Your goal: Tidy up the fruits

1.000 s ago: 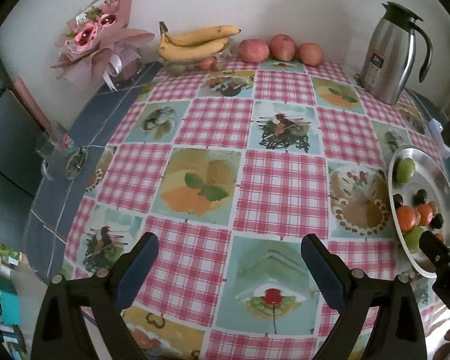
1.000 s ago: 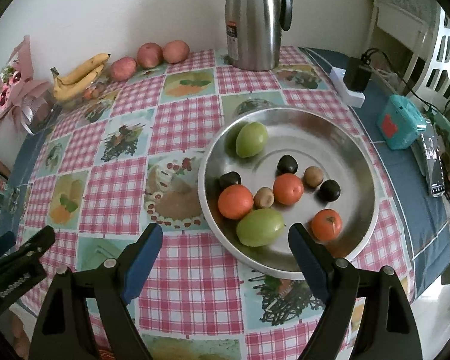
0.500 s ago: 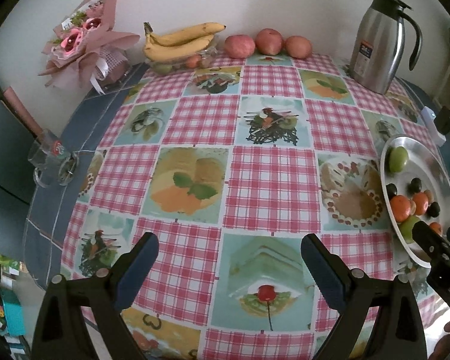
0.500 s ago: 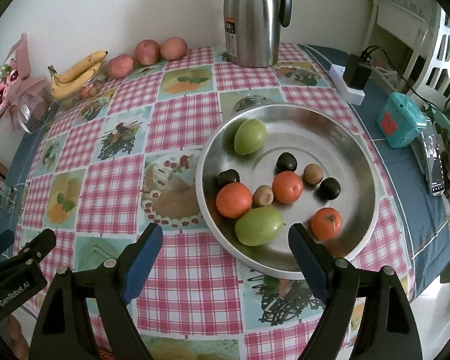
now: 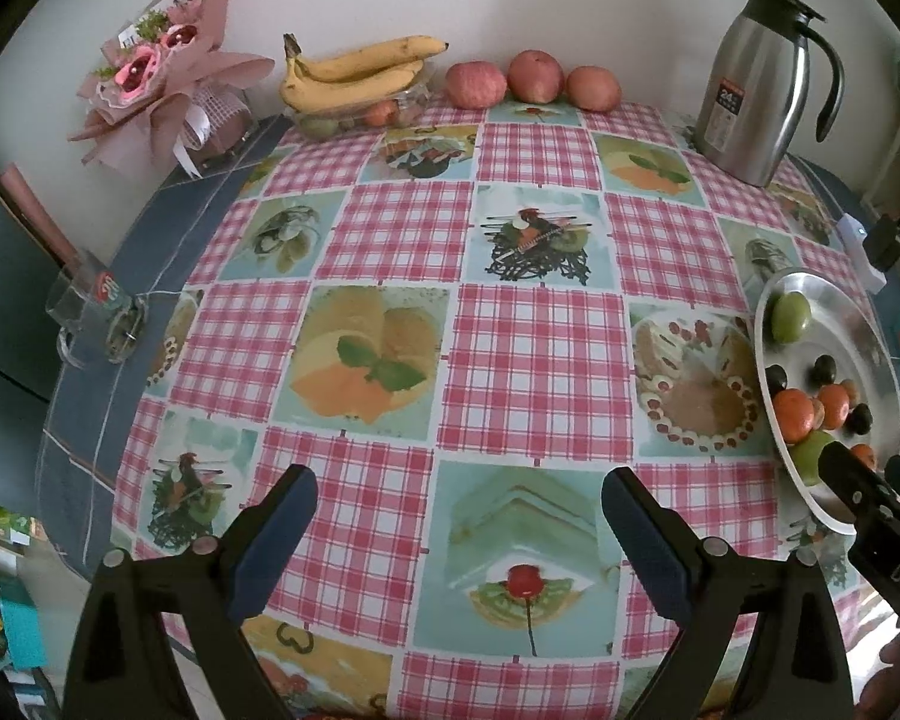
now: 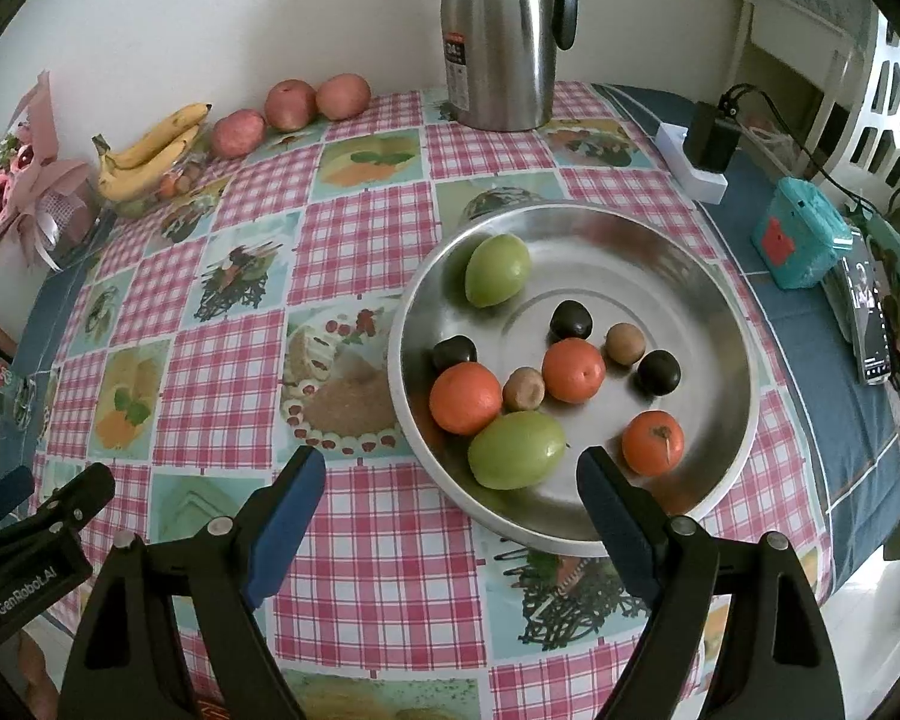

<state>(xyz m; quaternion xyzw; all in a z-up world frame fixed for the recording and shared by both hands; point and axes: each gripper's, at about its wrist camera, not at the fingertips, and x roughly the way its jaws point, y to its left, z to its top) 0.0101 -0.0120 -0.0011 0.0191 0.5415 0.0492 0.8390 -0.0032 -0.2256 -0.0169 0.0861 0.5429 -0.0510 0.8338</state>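
A round steel tray (image 6: pixel 678 276) on the checked tablecloth holds two green fruits (image 6: pixel 515 449), three oranges (image 6: pixel 465 397), dark plums (image 6: pixel 570 319) and small brown fruits (image 6: pixel 624 343). My right gripper (image 6: pixel 450 483) hangs open over the tray's near rim, nothing between its fingers. In the left wrist view the tray (image 5: pixel 852 312) lies at the right edge. My left gripper (image 5: pixel 459 513) stands open above bare cloth, well left of the tray. Bananas (image 5: pixel 360 69) and three red apples (image 5: pixel 534 81) lie along the far wall.
A steel jug (image 6: pixel 501 30) stands behind the tray. A pink bouquet (image 5: pixel 162 72) and a glass mug (image 5: pixel 90 312) sit at the left. A power strip (image 6: pixel 699 171), a teal box (image 6: pixel 804 240) and a phone (image 6: pixel 867 318) lie on the right.
The left wrist view has tipped slightly, so the far fruit and jug sit a little lower in frame. Both grippers remain open and nothing on the table has moved.
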